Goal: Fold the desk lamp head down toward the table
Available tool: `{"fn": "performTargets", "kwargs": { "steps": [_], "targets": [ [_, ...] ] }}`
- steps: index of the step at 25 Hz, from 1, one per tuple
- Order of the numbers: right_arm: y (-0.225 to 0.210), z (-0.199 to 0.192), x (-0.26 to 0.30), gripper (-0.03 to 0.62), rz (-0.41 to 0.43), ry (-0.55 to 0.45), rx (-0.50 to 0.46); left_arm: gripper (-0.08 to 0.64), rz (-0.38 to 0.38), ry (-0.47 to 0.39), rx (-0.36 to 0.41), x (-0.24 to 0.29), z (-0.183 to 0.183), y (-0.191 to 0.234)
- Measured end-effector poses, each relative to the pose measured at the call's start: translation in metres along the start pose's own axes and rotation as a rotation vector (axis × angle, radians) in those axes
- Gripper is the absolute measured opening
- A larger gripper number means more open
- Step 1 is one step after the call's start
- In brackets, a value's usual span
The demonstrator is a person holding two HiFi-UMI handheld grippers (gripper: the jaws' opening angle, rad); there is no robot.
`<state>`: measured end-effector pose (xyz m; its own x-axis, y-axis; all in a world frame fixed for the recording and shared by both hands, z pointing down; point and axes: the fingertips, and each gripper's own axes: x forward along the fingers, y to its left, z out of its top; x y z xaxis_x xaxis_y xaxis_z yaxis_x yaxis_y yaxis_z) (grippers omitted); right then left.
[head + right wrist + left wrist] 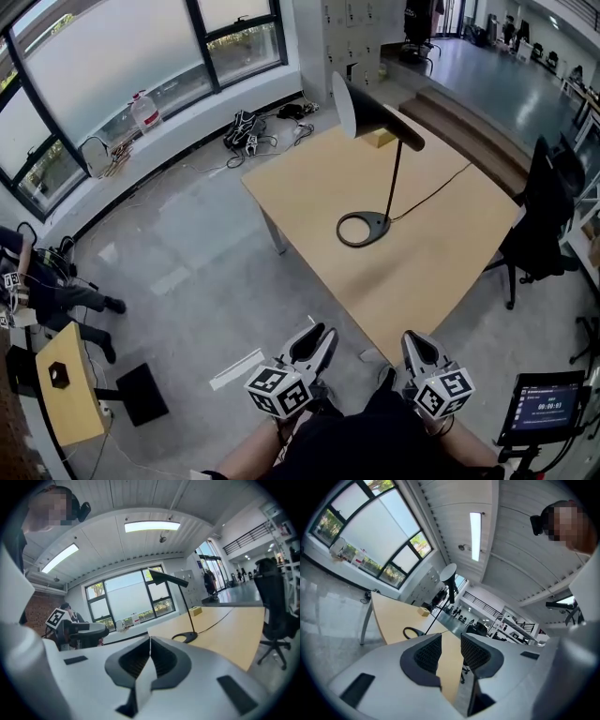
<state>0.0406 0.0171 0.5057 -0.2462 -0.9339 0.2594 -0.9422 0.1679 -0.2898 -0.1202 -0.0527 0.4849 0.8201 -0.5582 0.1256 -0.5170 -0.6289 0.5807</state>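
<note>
A black desk lamp stands on the wooden table (441, 272), its cone head (373, 112) raised on a thin stem above a ring base (364, 228). Both grippers hang low in the head view, over the floor short of the table's near corner and well apart from the lamp. My left gripper (317, 339) is open a little, with nothing between its pads. My right gripper (418, 343) is shut and empty. The left gripper view shows the lamp head (449, 574) far beyond my left gripper (451, 651). In the right gripper view the lamp head (166, 578) and base (186, 637) lie ahead of my right gripper (150, 656).
A small yellow box (379, 138) sits on the table behind the lamp, and the lamp's cable (441, 192) runs off the right edge. A black office chair (544, 220) stands at the right. A screen on a stand (548, 405) is near my right side. A person (37, 286) sits far left.
</note>
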Motion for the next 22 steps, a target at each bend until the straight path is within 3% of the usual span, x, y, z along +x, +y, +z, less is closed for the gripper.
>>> {"fn": "performTargets", "kwargs": {
  "steps": [6, 14, 18, 22],
  "targets": [
    [-0.044, 0.039, 0.029, 0.006, 0.046, -0.057, 0.000, 0.126, 0.025, -0.085, 0.098, 0.047, 0.054, -0.010],
    [-0.114, 0.098, 0.071, 0.006, 0.137, -0.111, -0.010, 0.126, 0.134, -0.235, 0.203, 0.099, 0.123, -0.027],
    [-0.137, 0.119, 0.090, 0.006, 0.181, -0.128, -0.023, 0.127, 0.193, -0.281, 0.275, 0.109, 0.146, -0.037],
    [-0.167, 0.146, 0.118, 0.006, 0.225, -0.120, -0.036, 0.126, 0.222, -0.313, 0.293, 0.136, 0.168, -0.046]
  ]
}}
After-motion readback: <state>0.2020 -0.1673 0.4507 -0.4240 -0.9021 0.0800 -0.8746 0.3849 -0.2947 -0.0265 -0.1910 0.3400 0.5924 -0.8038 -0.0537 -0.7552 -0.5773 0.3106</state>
